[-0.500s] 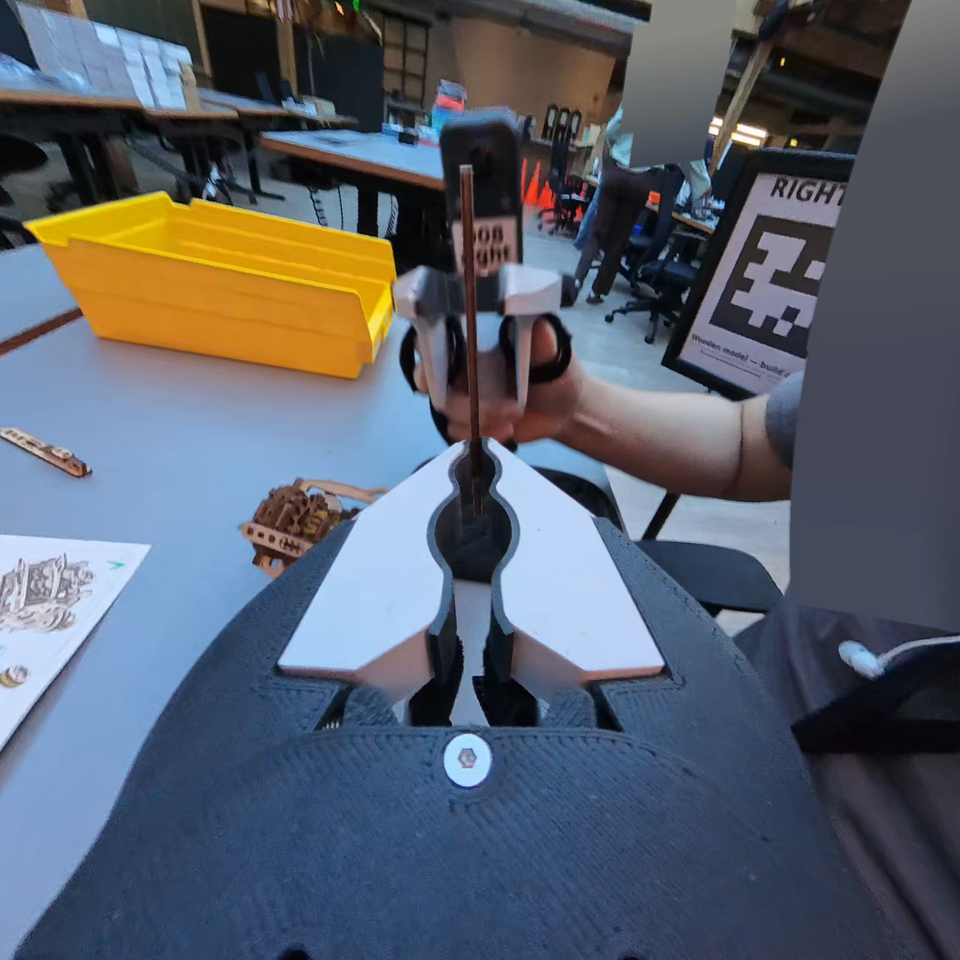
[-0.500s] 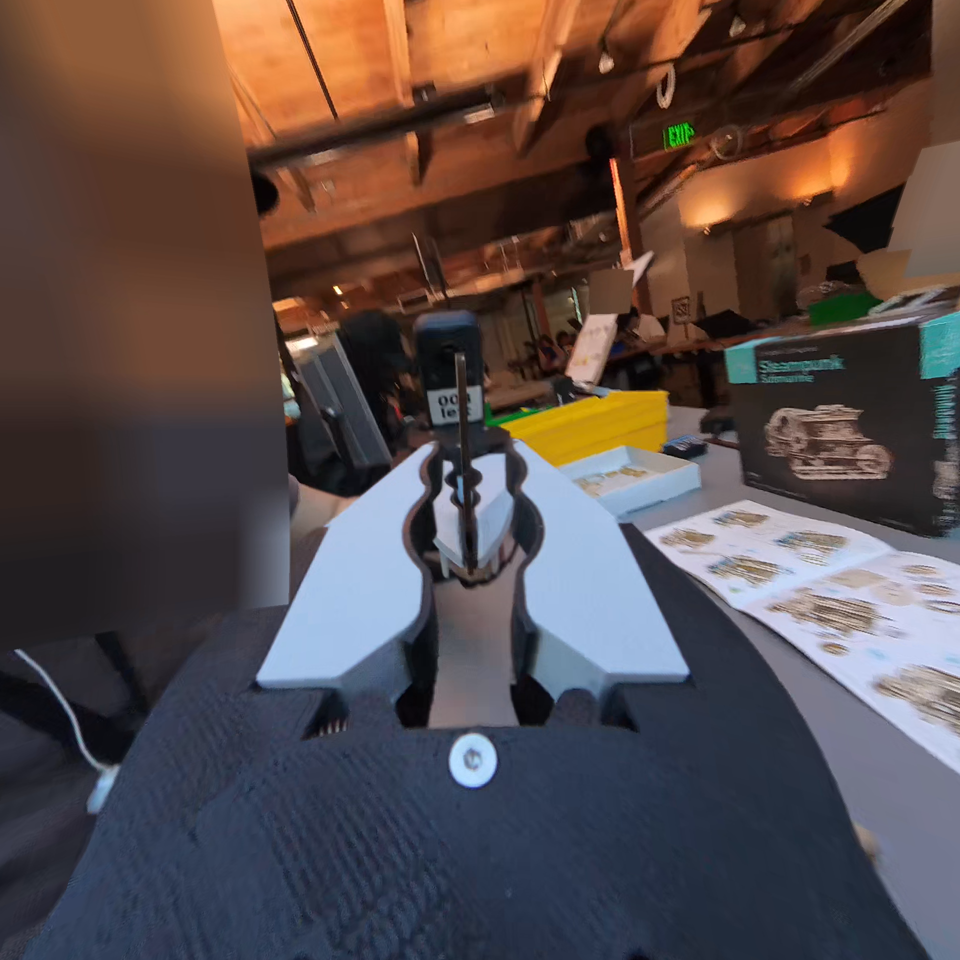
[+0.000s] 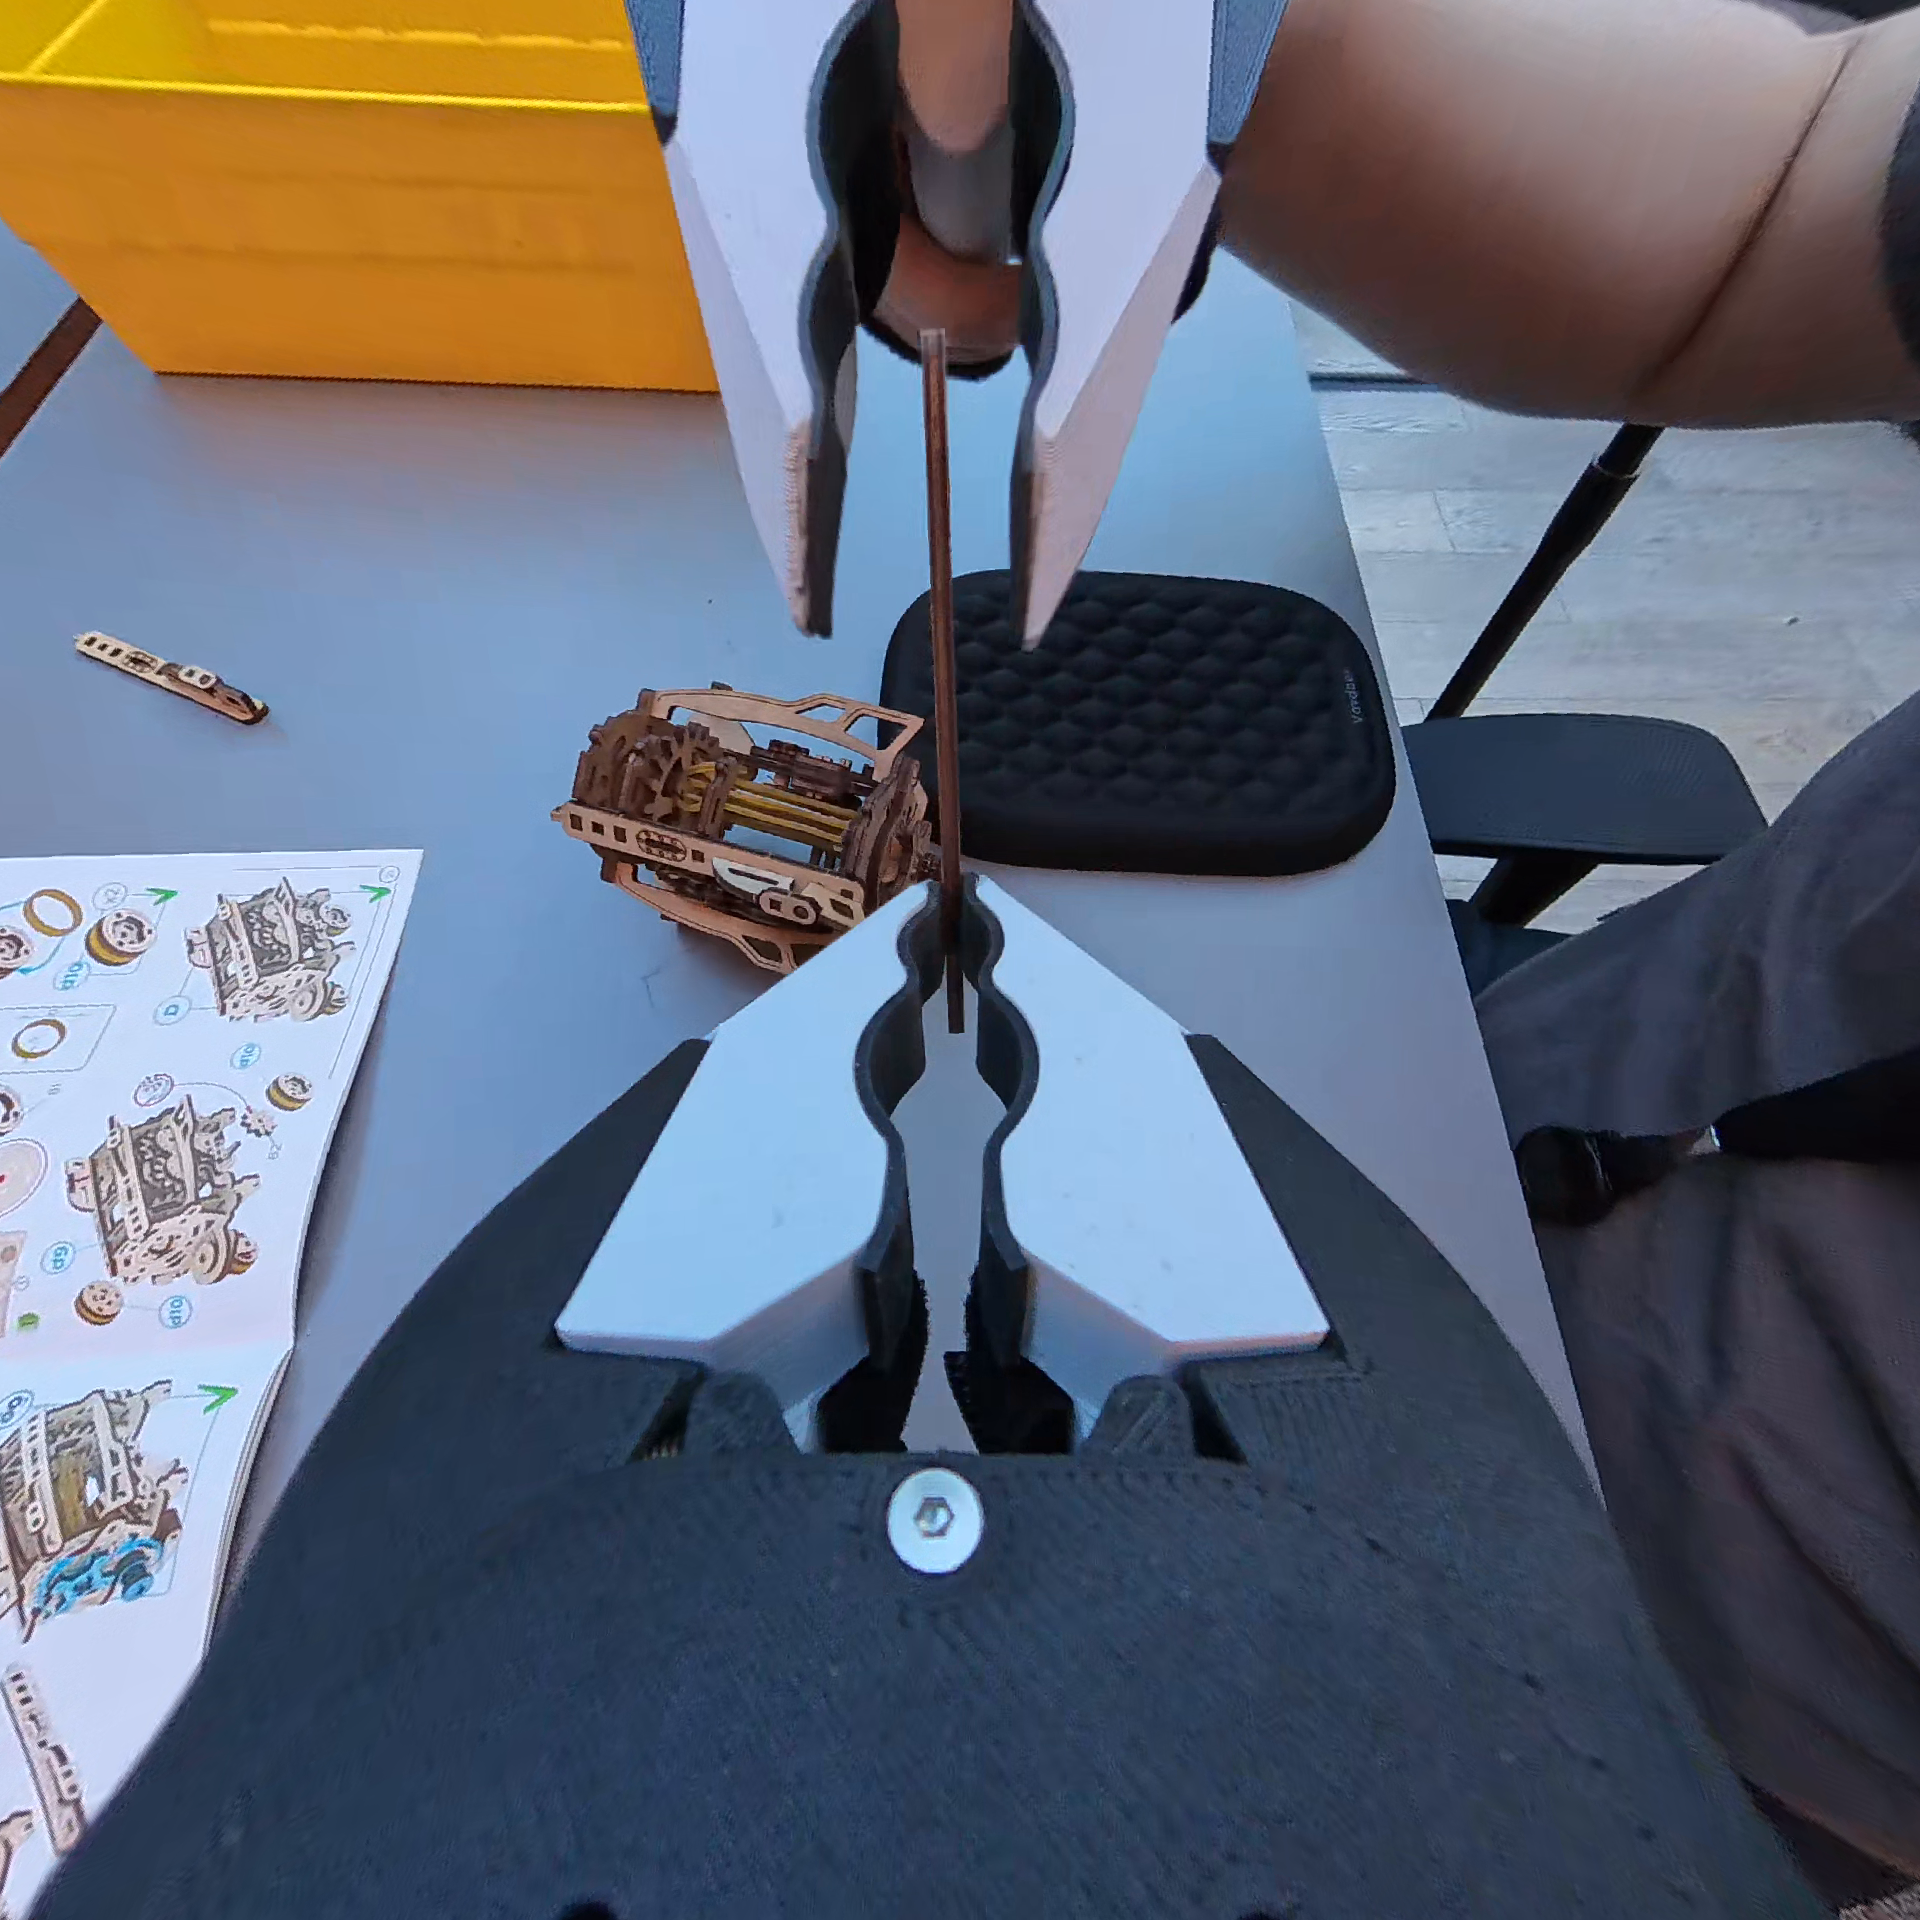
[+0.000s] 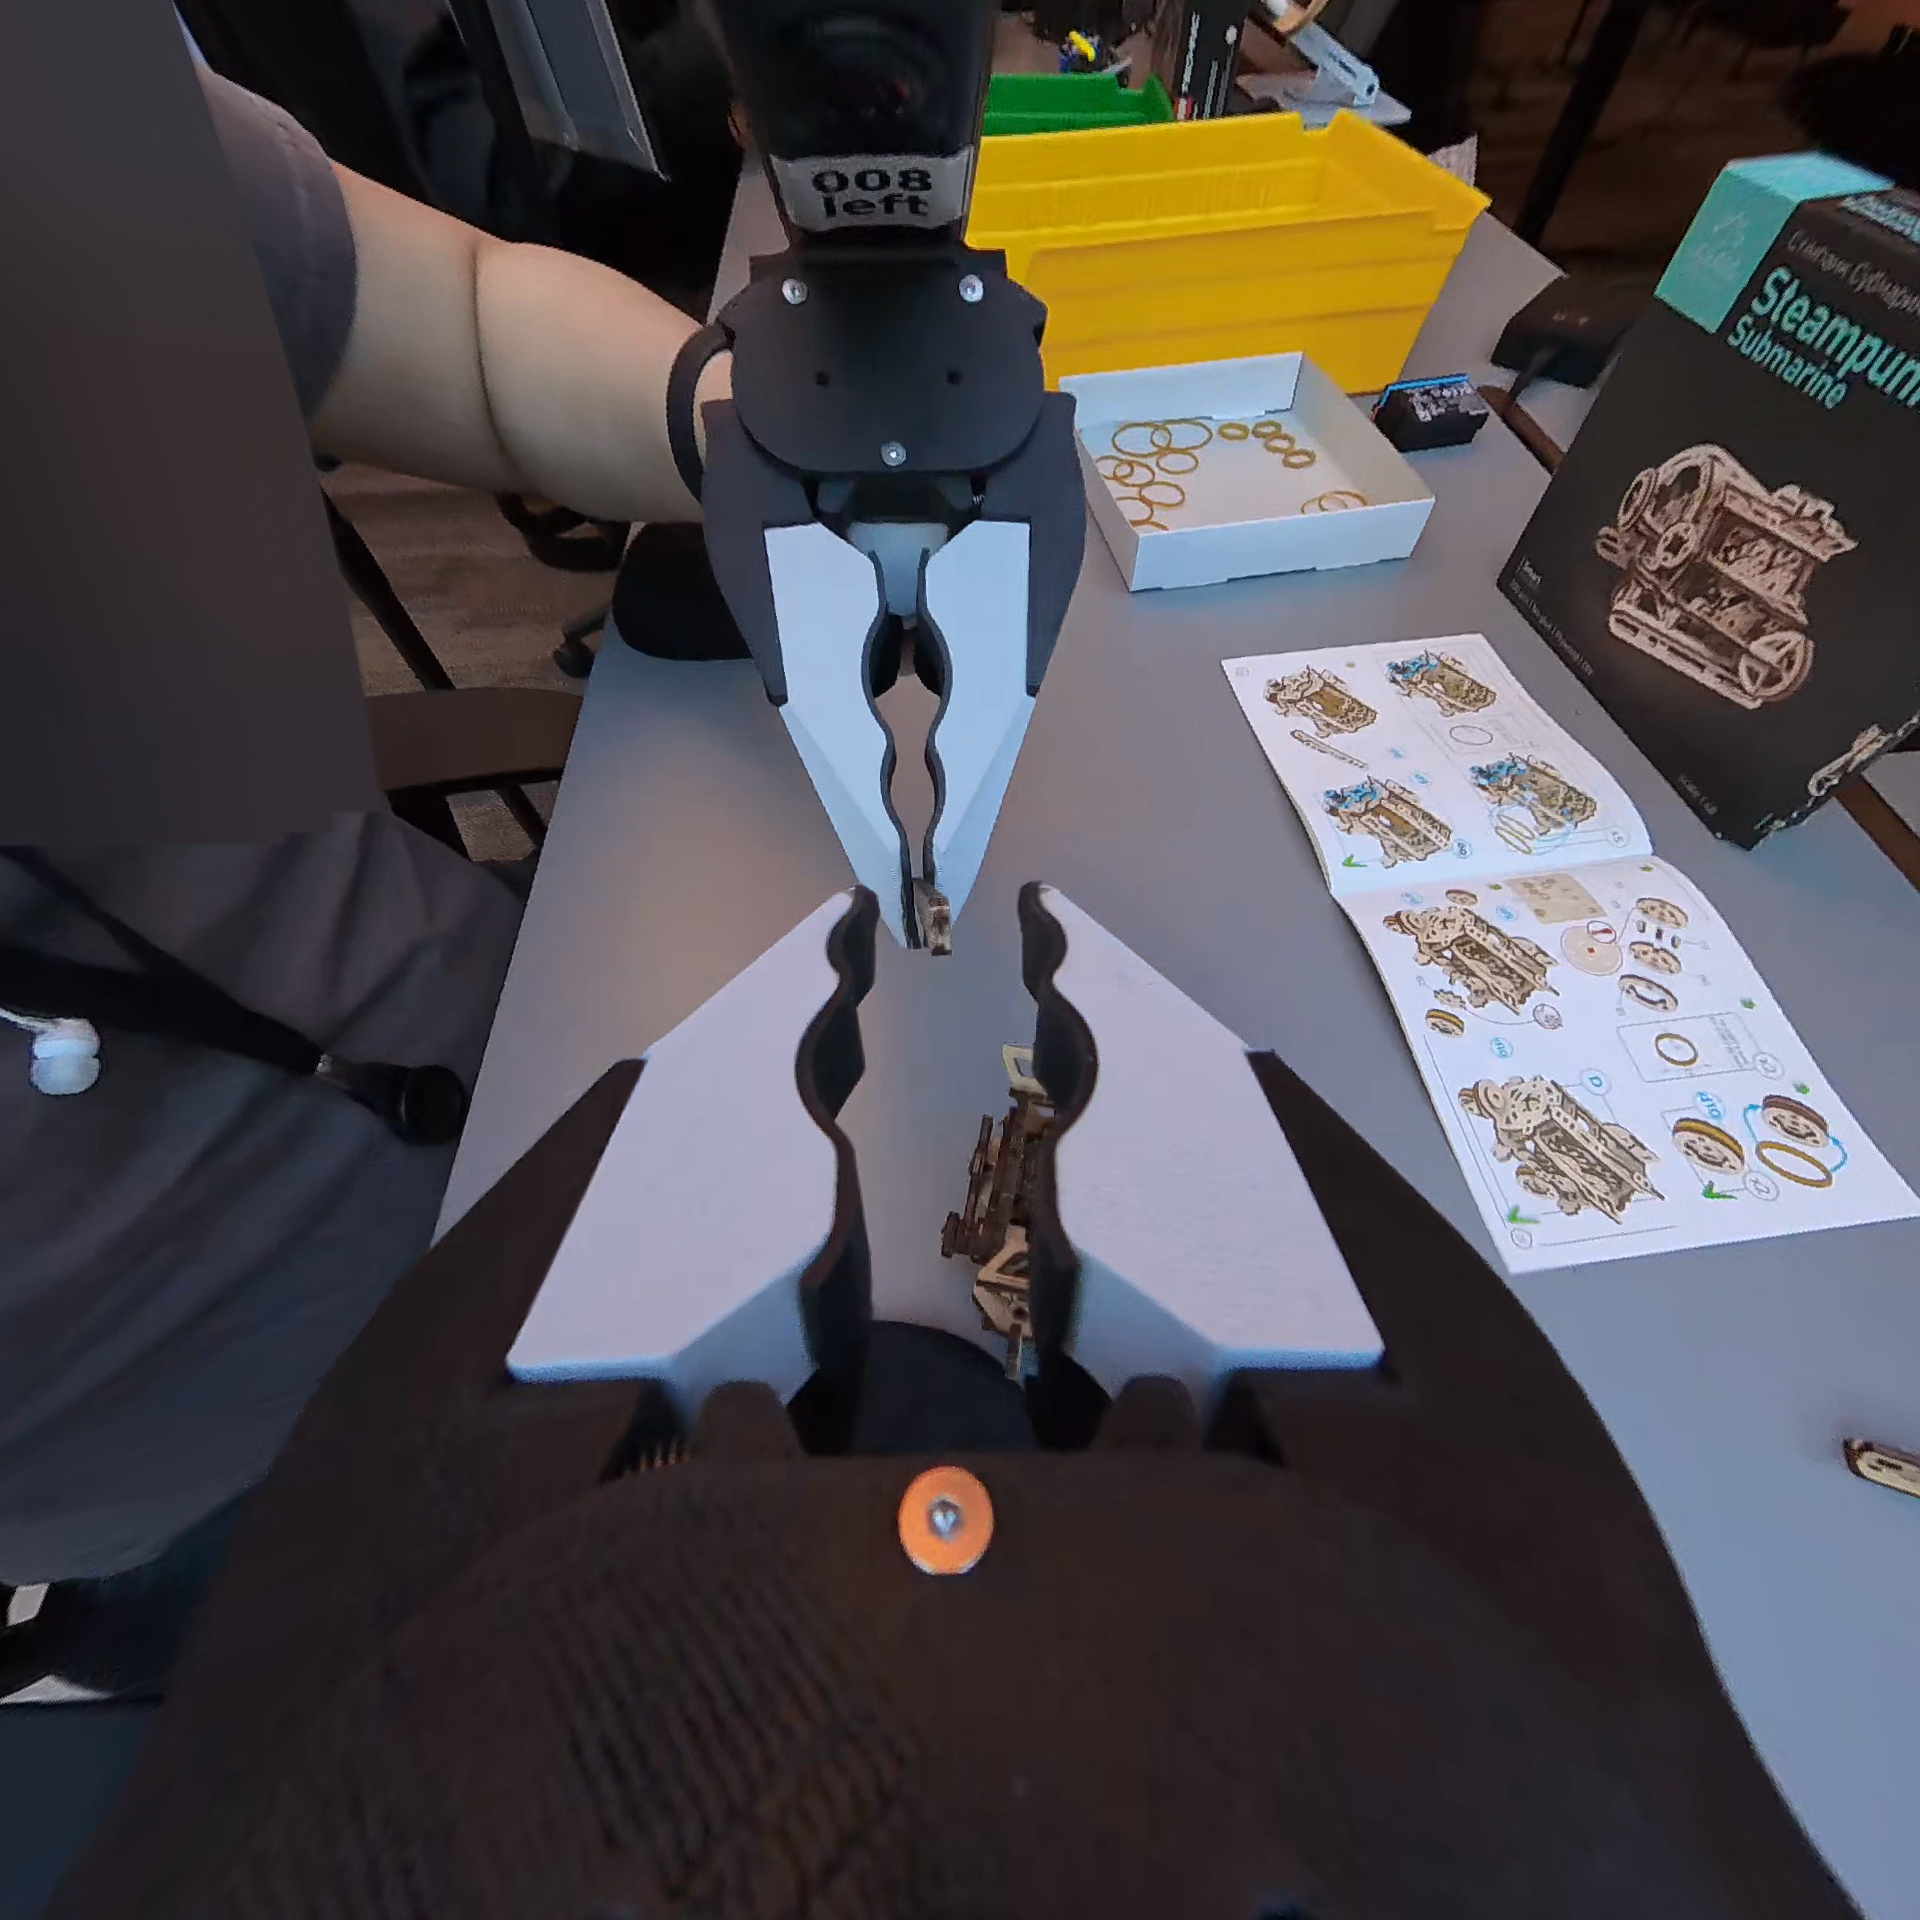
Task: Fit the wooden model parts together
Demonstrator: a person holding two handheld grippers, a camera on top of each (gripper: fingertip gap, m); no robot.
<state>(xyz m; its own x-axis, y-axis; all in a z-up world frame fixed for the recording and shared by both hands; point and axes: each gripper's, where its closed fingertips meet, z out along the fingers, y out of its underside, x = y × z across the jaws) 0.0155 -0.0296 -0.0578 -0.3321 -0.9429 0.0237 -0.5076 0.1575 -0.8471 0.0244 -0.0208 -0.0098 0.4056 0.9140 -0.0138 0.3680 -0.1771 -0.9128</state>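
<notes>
The left gripper (image 3: 948, 914) is pinching its tips together, while the right gripper (image 4: 945, 904), fingers parted, is facing it tip to tip.

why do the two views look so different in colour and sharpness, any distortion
Left wrist view: cool, even daylight, with the wooden model and thin wooden strip sharp. Right wrist view: dimmer and warmer, its own fingers slightly blurred. Both show wide-angle bending at the edges, as on the table.
</notes>
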